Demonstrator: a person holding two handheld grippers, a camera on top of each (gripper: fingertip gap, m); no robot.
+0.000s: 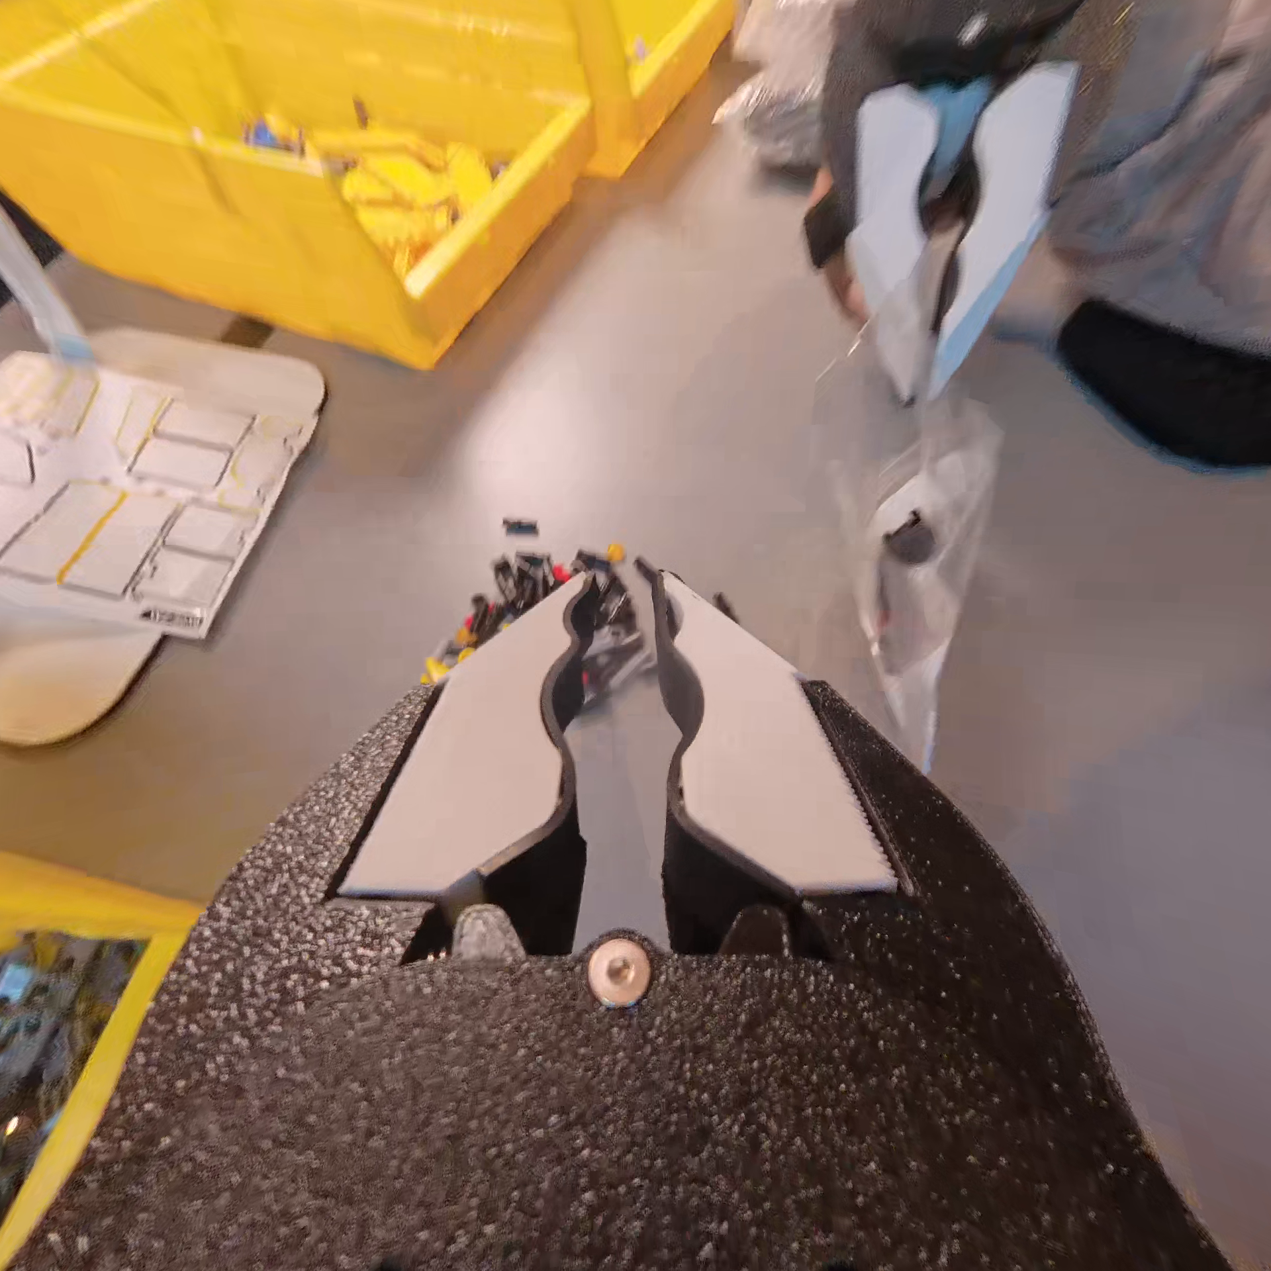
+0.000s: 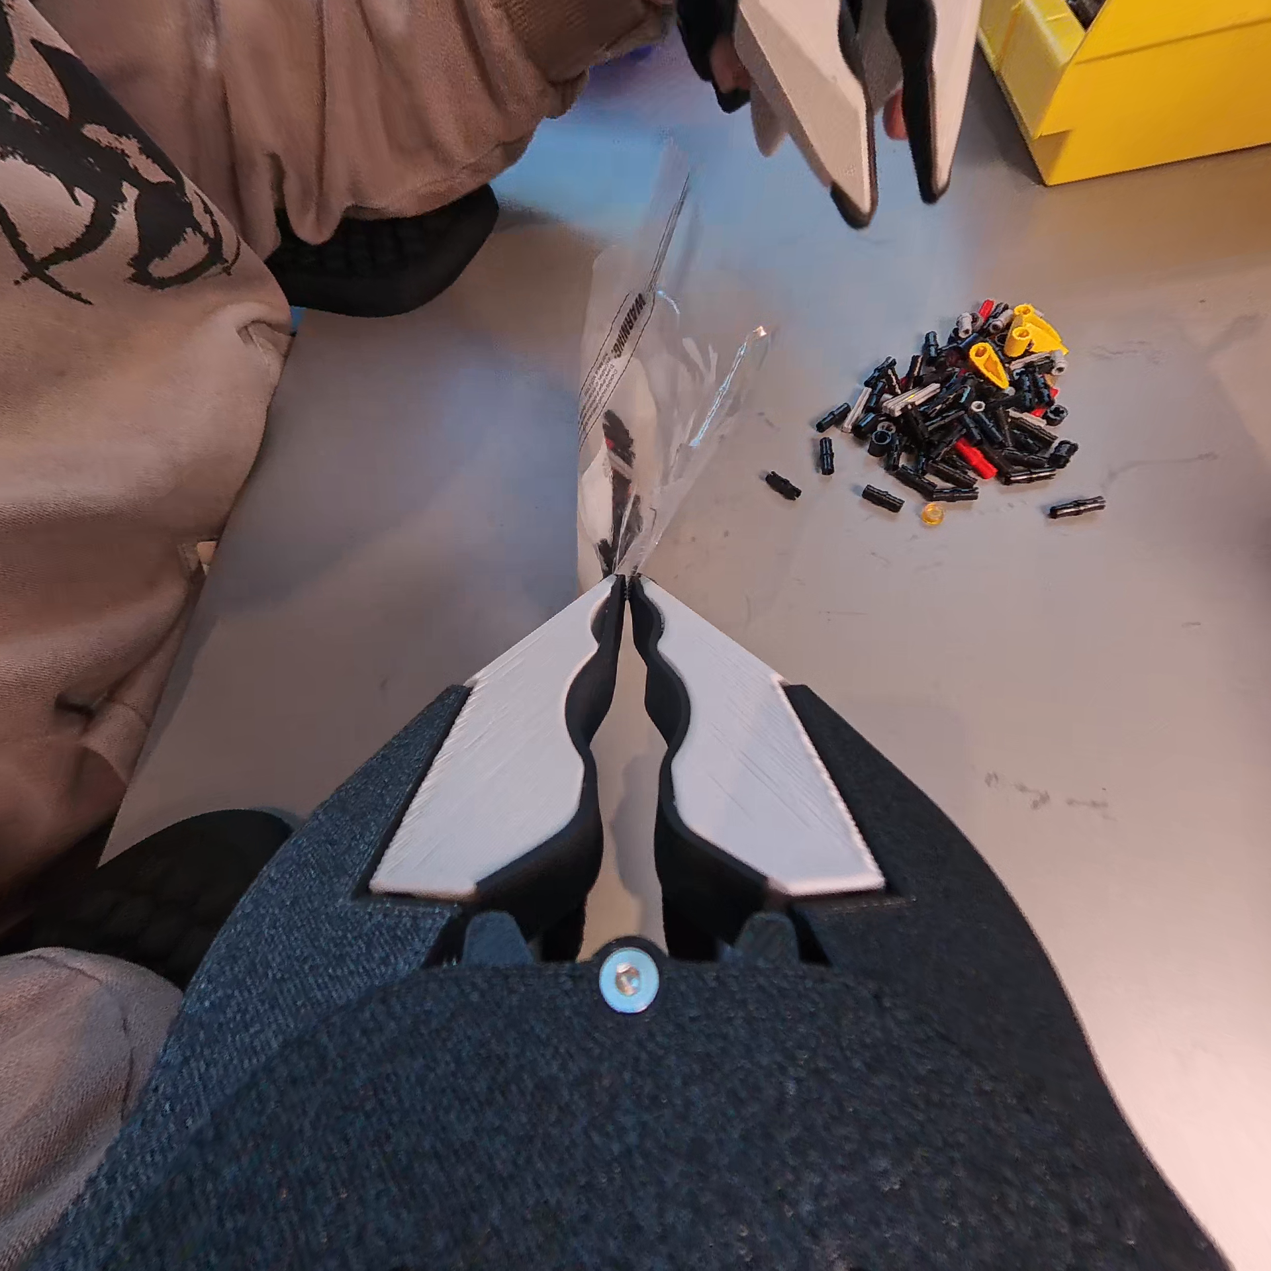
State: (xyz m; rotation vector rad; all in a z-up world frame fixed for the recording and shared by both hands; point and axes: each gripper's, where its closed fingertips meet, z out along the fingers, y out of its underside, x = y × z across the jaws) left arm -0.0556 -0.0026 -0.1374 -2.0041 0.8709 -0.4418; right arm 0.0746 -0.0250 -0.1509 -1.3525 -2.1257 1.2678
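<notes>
Tongs first: our right tongs [image 2: 627, 584] are pressed together on one end of a clear plastic bag [image 2: 653, 385], which stands up from the fingertips and away from the camera. A printed strip runs along one side of the bag, and a few small black and red parts remain inside it near the clamped end. In the left wrist view the same bag [image 1: 915, 543] hangs below the right tongs [image 1: 918, 395], clear of the tabletop [image 1: 619, 426], though that view is blurred.

Our left tongs [image 1: 622, 581] stand apart with a visible gap between the fingers and hold nothing. They hover above a pile of small parts [image 1: 543, 605] lying on the tabletop. In the right wrist view the left tongs [image 2: 894, 199] show at the top edge, above and beyond the pile [image 2: 963, 413].

The pile consists mostly of short black pins, with some grey, red and yellow pieces mixed in. Several black pins and one small amber ring [image 2: 932, 513] lie loose just beside it.

We note a yellow bin [image 1: 289, 172] at the far left of the tabletop, holding yellow items. A white sheet with outlined rectangles [image 1: 137, 502] lies near it on a pale board. Another yellow bin edge [image 1: 75, 1031] shows at the lower left. A beige sleeve [image 2: 172, 447] and a black cuff [image 2: 385, 254] occupy the left side of the right wrist view.
</notes>
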